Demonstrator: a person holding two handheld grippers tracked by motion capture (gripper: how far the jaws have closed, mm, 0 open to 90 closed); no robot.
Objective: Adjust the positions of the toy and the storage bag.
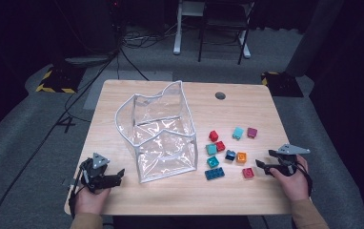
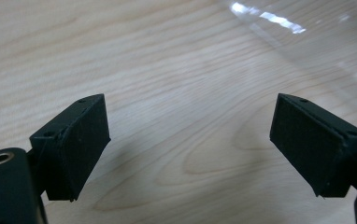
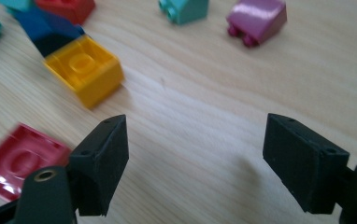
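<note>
Jaws of my right gripper (image 1: 264,166) gape empty near the tabletop's right edge, those of my left gripper (image 1: 118,174) likewise empty toward its front-left corner, so I'd straddle the nearest small red plastic brick (image 3: 20,161) squarely, then lift clear toward the clear plastic pouch (image 1: 161,133) mid-table.

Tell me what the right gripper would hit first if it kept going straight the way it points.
Probably nothing close: the open right gripper looks along bare wooden table. Farther on lie the teal plastic brick and purple plastic brick; depth is unclear.
</note>
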